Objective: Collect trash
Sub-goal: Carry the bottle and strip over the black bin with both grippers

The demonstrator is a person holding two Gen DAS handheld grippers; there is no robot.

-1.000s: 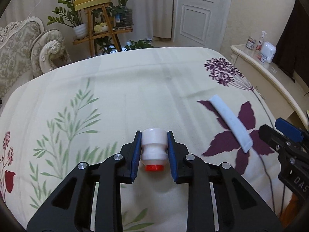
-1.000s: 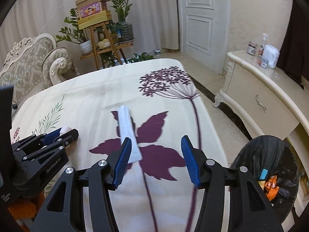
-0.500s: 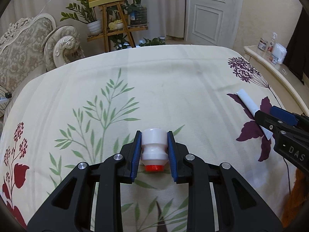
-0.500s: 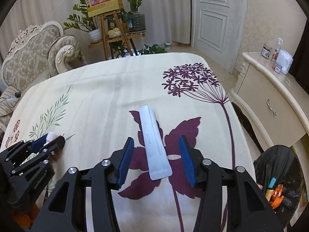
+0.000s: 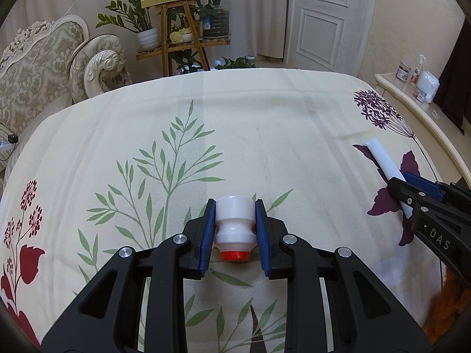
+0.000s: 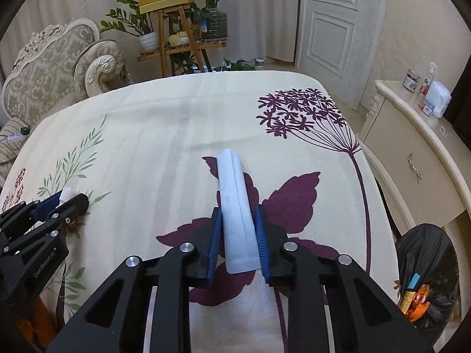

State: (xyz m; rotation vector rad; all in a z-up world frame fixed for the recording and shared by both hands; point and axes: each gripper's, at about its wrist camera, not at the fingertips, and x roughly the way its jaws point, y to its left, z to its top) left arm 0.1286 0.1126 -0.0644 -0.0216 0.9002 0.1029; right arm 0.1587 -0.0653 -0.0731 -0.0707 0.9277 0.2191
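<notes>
The left gripper [image 5: 234, 229] is clenched on a small white bottle [image 5: 234, 226], its red cap [image 5: 235, 255] toward the camera; the bottle sits between the blue fingers [image 5: 207, 235], held over the floral bedspread [image 5: 235, 135].

The right gripper [image 6: 237, 236] has its fingers [image 6: 214, 239] pressed against both long edges of a flat white packet [image 6: 237, 206]. The packet's near end lies between them, and the rest runs away from the camera across a purple leaf print on the bed.

Only the right wrist view shows the black trash bag [image 6: 426, 267] at the lower right beside the bed, with orange and blue scraps inside, below a cream dresser [image 6: 412, 158]. The left wrist view shows the packet's far end sticking out past the right gripper at its right edge.
</notes>
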